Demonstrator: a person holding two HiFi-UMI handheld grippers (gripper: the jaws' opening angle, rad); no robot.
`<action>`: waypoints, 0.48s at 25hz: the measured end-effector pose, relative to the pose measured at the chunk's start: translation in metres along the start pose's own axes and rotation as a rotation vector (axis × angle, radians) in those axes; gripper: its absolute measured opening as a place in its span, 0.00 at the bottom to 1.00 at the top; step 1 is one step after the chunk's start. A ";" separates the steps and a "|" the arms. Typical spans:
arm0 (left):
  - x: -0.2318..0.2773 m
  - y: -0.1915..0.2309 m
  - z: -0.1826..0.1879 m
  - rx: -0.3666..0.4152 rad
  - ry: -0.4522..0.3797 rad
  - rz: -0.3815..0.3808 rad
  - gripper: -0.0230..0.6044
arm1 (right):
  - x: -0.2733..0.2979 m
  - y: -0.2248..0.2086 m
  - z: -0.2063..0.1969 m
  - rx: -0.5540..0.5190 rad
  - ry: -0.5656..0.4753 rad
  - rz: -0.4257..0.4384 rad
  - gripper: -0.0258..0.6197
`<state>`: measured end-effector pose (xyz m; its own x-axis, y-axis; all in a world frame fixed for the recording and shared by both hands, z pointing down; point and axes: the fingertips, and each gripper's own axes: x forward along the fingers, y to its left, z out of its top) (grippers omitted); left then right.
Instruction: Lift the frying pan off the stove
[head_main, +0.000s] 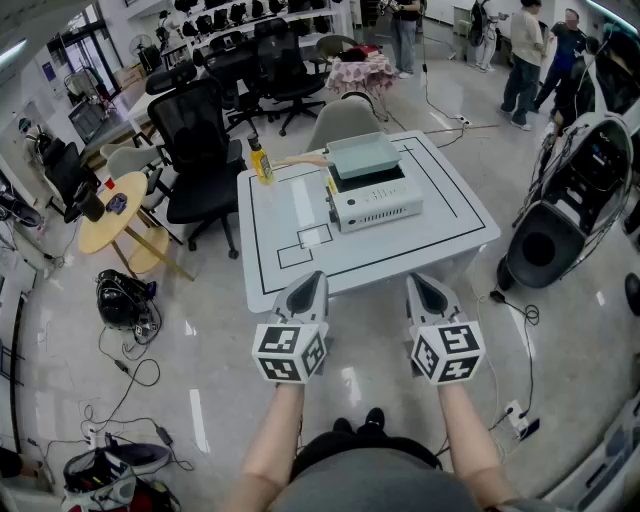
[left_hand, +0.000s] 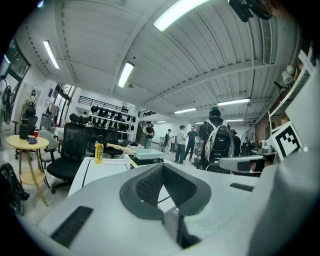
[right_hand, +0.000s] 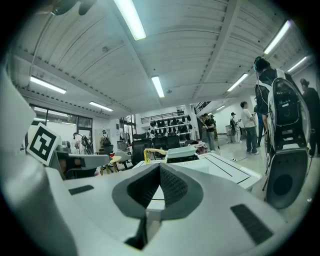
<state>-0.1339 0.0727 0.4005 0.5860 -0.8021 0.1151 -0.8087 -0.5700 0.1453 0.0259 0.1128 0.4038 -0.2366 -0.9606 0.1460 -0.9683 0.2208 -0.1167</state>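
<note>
Frying pan (head_main: 362, 155) sits on the stove (head_main: 375, 205), handle (head_main: 300, 160) running leftward. We hold left gripper (head_main: 307, 288) and right gripper (head_main: 425, 285) clenched, empty.

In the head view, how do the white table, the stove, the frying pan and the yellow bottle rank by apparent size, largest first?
1. white table
2. stove
3. frying pan, which covers part of the stove, so these two look nearly alike
4. yellow bottle
</note>
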 end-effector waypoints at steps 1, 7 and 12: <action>0.000 -0.001 0.000 -0.001 0.000 0.000 0.05 | 0.000 0.000 0.001 -0.003 -0.001 0.001 0.04; -0.001 -0.004 0.000 -0.006 -0.002 0.007 0.05 | -0.001 0.000 0.006 -0.015 -0.011 0.013 0.04; 0.002 -0.006 0.001 -0.002 -0.011 0.012 0.05 | 0.000 -0.005 0.008 -0.024 -0.026 0.019 0.04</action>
<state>-0.1274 0.0742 0.3991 0.5755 -0.8109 0.1057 -0.8156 -0.5597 0.1464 0.0310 0.1104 0.3964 -0.2531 -0.9602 0.1183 -0.9654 0.2427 -0.0954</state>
